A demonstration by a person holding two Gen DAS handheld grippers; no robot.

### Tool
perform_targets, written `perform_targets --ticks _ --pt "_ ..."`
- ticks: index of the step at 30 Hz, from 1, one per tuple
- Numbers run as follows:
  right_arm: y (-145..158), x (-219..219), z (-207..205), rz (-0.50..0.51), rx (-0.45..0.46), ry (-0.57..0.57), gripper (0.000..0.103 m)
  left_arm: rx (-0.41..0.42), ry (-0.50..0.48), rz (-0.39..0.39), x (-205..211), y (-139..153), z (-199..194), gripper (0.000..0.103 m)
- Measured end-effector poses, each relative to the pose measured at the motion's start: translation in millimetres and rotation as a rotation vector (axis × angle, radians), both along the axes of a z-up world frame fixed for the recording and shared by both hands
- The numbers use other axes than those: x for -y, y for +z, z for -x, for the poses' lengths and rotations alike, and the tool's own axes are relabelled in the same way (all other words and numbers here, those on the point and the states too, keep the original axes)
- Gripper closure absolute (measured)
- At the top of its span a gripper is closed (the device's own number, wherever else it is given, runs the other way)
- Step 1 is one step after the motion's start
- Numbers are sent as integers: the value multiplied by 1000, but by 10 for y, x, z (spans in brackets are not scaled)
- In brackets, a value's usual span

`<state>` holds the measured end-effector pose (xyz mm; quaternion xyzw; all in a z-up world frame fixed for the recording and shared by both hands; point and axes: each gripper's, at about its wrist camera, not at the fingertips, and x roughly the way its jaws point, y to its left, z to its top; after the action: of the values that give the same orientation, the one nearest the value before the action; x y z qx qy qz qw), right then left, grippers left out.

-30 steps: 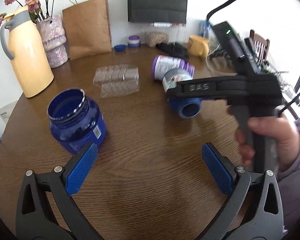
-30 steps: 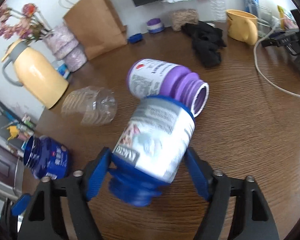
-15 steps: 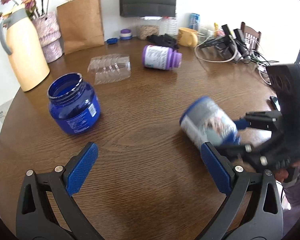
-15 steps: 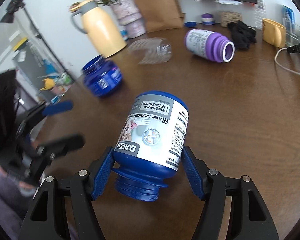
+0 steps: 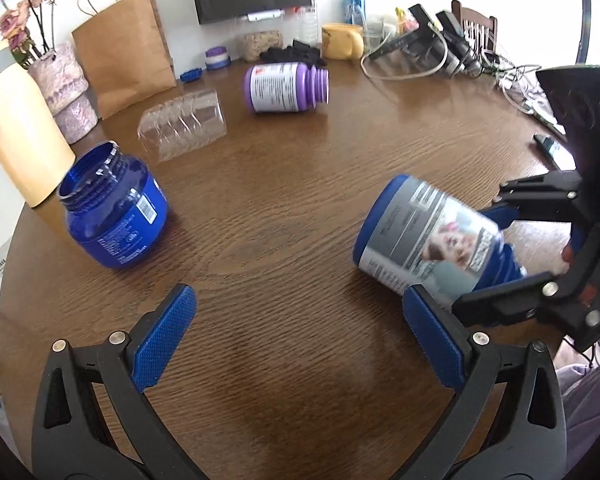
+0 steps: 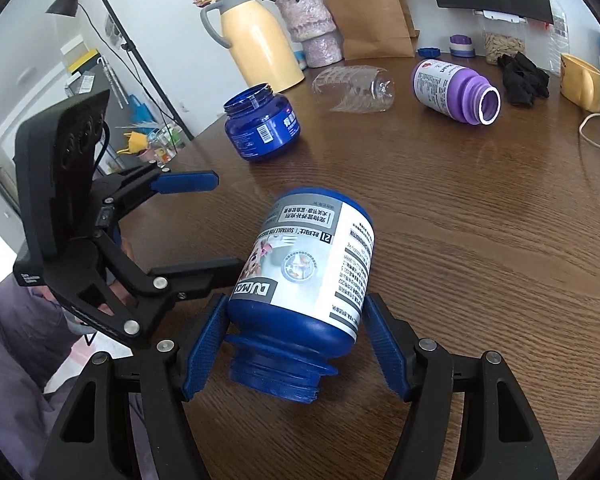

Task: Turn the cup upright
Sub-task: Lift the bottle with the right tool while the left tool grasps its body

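Observation:
My right gripper [image 6: 296, 344] is shut on a blue jar with a grey label [image 6: 308, 276]. The jar lies tilted on its side, mouth toward the camera, base pointing away, low over the wooden table [image 6: 480, 240]. In the left wrist view the same jar [image 5: 424, 240] is at the right, held by the right gripper [image 5: 496, 252]. My left gripper [image 5: 296, 340] is open and empty above the table's near edge; it shows in the right wrist view [image 6: 204, 224] just left of the jar.
A dark blue open jar [image 5: 112, 208] stands upright at the left. A clear plastic cup [image 5: 184, 124] and a purple bottle [image 5: 284, 88] lie on their sides farther back. A yellow thermos [image 5: 16, 132], vase, paper bag [image 5: 120, 52] and cables line the far edge.
The right gripper has carried the labelled jar from beside the purple bottle to the near right of the table and lowered it. The left gripper stayed open and shifted little.

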<state>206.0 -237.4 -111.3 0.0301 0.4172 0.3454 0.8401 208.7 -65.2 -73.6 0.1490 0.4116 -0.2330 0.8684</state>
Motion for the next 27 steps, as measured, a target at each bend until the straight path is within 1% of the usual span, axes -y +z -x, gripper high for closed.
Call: perform_targets --ticks 2,6,11,15,18,20,22,25,27 --pt "-17 18 -41 -9 -17 -5 31 -7 -18 -11 43 -41 -6 1" --pt "0 13 -62 8 -16 -10 30 -3 -71 -17 116 -92 43 1" --pt "44 10 -125 -13 -2 -5 18 33 -83 -51 211 -85 50 1" --pt "55 4 -166 -29 -3 6 16 70 -137 -74 280 -71 121 1" --pt "52 30 -180 -66 -15 18 16 78 -204 -84 344 -76 189 1" --pt "43 38 -196 -99 -38 41 16 92 -251 -94 402 -66 236 1" --pt "30 44 -204 -133 -54 58 16 121 -308 -93 452 -22 326 1" --pt "27 -10 -174 -121 -41 75 16 146 -388 -51 466 55 455 2" --pt "31 -48 -130 -121 -27 110 22 168 -418 -54 474 57 508 2"
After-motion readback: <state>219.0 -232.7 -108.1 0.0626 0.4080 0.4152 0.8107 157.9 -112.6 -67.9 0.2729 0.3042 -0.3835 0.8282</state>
